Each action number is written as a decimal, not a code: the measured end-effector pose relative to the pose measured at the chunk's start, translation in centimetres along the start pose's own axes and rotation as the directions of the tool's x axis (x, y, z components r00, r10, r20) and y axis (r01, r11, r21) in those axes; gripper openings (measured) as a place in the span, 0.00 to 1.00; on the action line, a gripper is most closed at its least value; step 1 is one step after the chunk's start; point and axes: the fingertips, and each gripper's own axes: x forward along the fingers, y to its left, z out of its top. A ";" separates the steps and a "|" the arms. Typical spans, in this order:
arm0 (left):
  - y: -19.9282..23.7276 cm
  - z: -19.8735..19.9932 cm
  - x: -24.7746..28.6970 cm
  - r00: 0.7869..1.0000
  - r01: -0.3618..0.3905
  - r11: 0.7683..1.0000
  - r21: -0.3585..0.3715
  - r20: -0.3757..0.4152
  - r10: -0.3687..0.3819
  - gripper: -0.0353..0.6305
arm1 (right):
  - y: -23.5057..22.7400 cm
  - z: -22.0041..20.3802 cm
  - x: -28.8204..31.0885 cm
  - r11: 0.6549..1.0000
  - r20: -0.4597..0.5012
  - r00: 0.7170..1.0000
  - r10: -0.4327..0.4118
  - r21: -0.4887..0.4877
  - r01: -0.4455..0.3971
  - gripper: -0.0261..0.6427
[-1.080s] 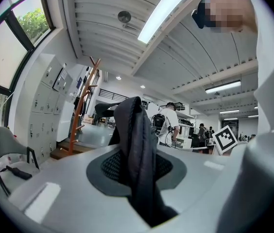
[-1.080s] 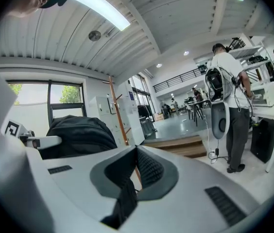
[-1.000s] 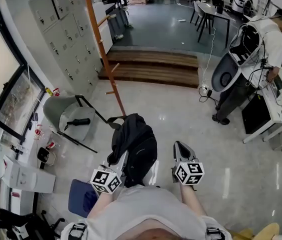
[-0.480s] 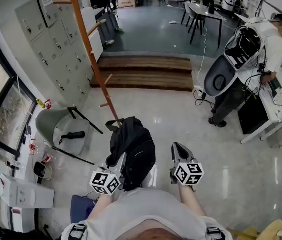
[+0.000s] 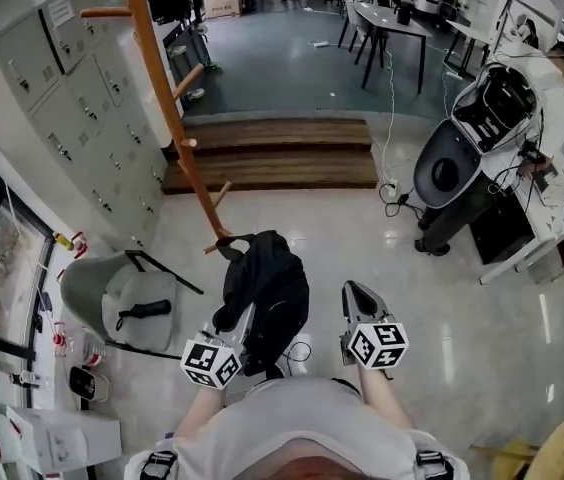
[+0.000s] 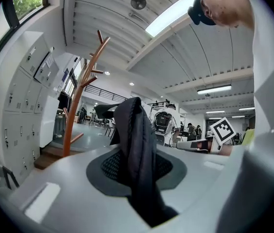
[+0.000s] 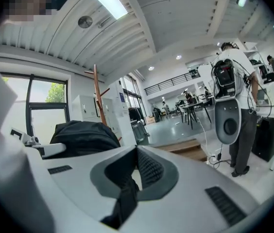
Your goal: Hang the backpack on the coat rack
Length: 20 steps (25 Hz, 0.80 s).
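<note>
The black backpack (image 5: 270,283) hangs in front of me, held off the floor. My left gripper (image 5: 250,316) is shut on it; in the left gripper view a thick fold of its black fabric (image 6: 136,140) stands pinched between the pads. My right gripper (image 5: 353,291) sits to the right of the bag, its jaws closed on a thin black strap (image 7: 125,200). The bag's bulk (image 7: 84,136) shows at the left of the right gripper view. The orange-brown wooden coat rack (image 5: 174,133) rises just beyond the backpack, its pegs bare (image 6: 81,103).
Grey lockers (image 5: 57,98) line the left wall. An overturned grey chair (image 5: 122,293) lies at the left. A wooden step (image 5: 277,153) crosses ahead. At the right stands a person (image 5: 537,88) wearing equipment beside a white desk (image 5: 552,238).
Both grippers and the backpack have travelled forward toward the coat rack, whose foot now stands right at the bag's top. The grip of each gripper looks unchanged.
</note>
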 end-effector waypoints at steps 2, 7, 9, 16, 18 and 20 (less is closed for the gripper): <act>2.0 0.3 0.7 1.000 0.001 1.000 0.025 0.006 -0.001 0.19 | 0.2 -0.2 1.8 1.000 -0.021 1.000 -0.011 0.001 0.011 0.05; 6.3 1.0 1.7 0.999 -0.025 0.999 0.044 0.026 0.024 0.19 | 1.6 0.2 6.1 0.999 -0.056 0.998 0.001 -0.039 -0.004 0.05; 7.6 1.3 1.9 0.999 -0.037 0.998 0.045 0.027 0.035 0.19 | 2.4 0.6 7.6 0.999 -0.061 0.998 0.018 -0.050 -0.022 0.05; 9.7 1.5 3.2 0.997 -0.076 0.996 0.046 0.018 0.075 0.19 | 2.8 0.8 11.2 0.995 -0.074 0.994 0.079 -0.052 -0.083 0.05; 9.6 1.8 3.8 0.996 -0.083 0.996 0.033 0.016 0.083 0.19 | 2.3 0.9 11.7 0.994 -0.076 0.993 0.093 -0.042 -0.096 0.05; 9.1 1.9 4.4 0.996 -0.086 0.996 0.020 0.019 0.086 0.19 | 1.6 0.9 12.0 0.994 -0.085 0.991 0.101 -0.035 -0.104 0.05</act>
